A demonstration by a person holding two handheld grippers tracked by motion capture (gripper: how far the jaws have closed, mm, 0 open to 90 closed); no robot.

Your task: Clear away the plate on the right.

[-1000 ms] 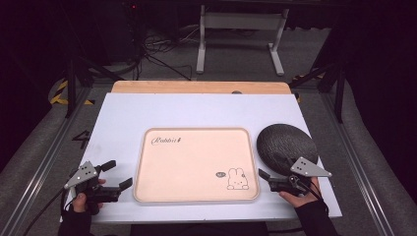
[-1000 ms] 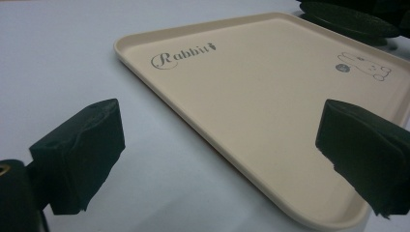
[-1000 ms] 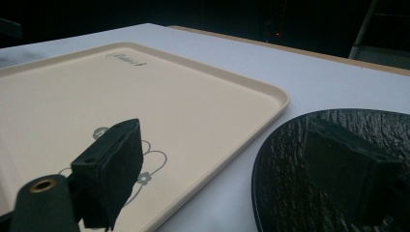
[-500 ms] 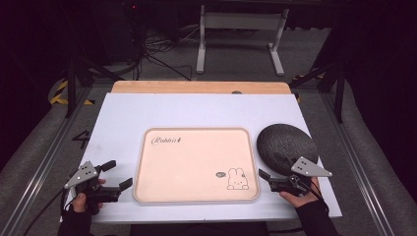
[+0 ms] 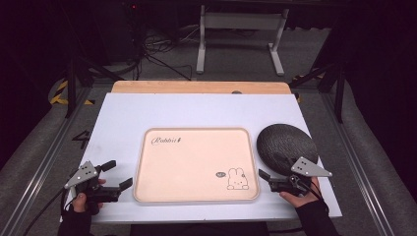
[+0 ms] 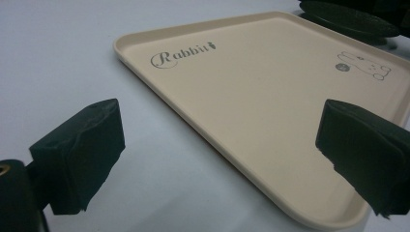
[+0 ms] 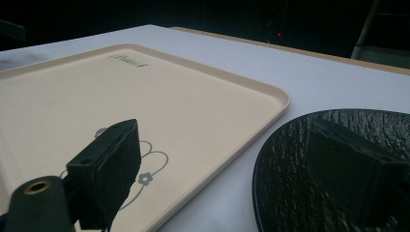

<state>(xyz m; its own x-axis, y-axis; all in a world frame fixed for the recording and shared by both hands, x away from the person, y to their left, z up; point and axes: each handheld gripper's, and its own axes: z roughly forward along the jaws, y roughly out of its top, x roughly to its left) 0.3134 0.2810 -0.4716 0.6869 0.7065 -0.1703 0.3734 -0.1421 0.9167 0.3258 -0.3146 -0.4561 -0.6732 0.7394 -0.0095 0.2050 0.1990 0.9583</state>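
Jaws of the right gripper (image 5: 269, 179) stand wide apart with nothing between them; it hovers at the near right of the white table (image 5: 196, 110), one jaw over the tray's right edge and the other over the near rim of the black plate (image 5: 286, 146). In the right gripper view that dark, rough-surfaced plate (image 7: 338, 164) lies just beside the tray (image 7: 145, 111), a strip of table between them. Jaws of the left gripper (image 5: 117, 176) are likewise spread and hold nothing (its own view shows the tray's left rim (image 6: 193, 130) running between them, untouched). The cream tray (image 5: 196, 164) sits in the middle of the table, bare but for a printed rabbit and the word "Rabbit". Beyond the table's far wooden edge (image 5: 199, 87) stand a metal frame (image 5: 241, 29) and loose cables (image 5: 155, 49) on the floor.
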